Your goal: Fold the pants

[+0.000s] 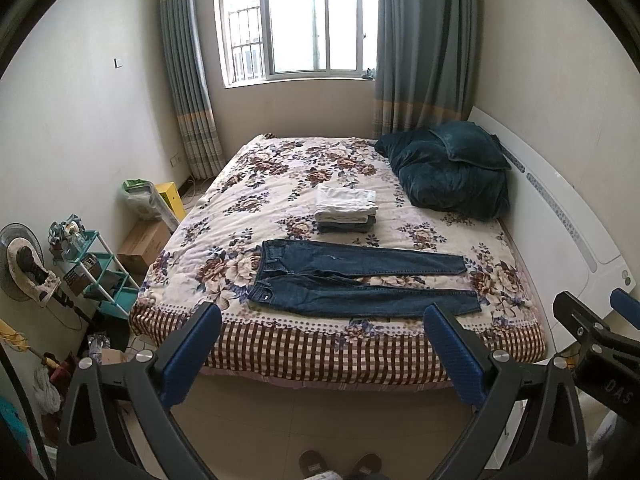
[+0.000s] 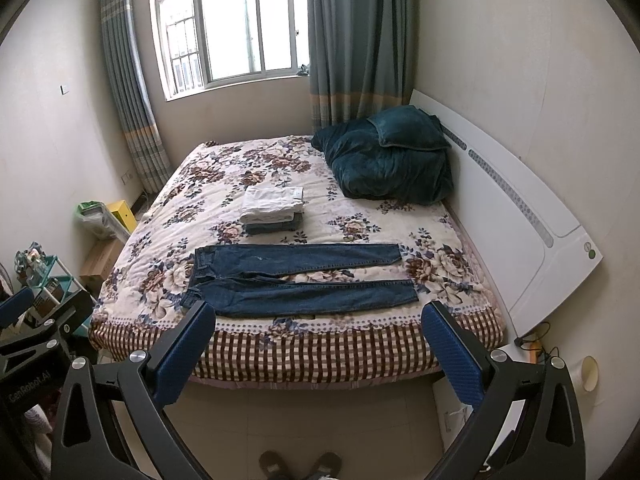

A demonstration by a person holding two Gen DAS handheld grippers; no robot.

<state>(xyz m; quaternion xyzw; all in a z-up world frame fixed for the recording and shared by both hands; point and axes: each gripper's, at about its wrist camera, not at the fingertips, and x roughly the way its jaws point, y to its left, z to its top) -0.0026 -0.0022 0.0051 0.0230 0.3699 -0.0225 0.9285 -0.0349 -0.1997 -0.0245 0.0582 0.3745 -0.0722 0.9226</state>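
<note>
Blue jeans (image 1: 360, 280) lie flat near the front edge of the floral bed (image 1: 280, 184), waist to the left, both legs spread to the right. They show the same way in the right wrist view (image 2: 296, 280). My left gripper (image 1: 322, 320) is open and empty, held back from the bed edge above the floor. My right gripper (image 2: 320, 318) is open and empty too, at the same distance. The right gripper shows at the right edge of the left wrist view (image 1: 592, 320).
A stack of folded clothes (image 1: 346, 208) sits mid-bed behind the jeans. A dark teal quilt and pillow (image 1: 452, 168) lie at the headboard end. A teal shelf (image 1: 100, 276), boxes and a fan stand on the left floor. Slippers (image 1: 340, 464) are below.
</note>
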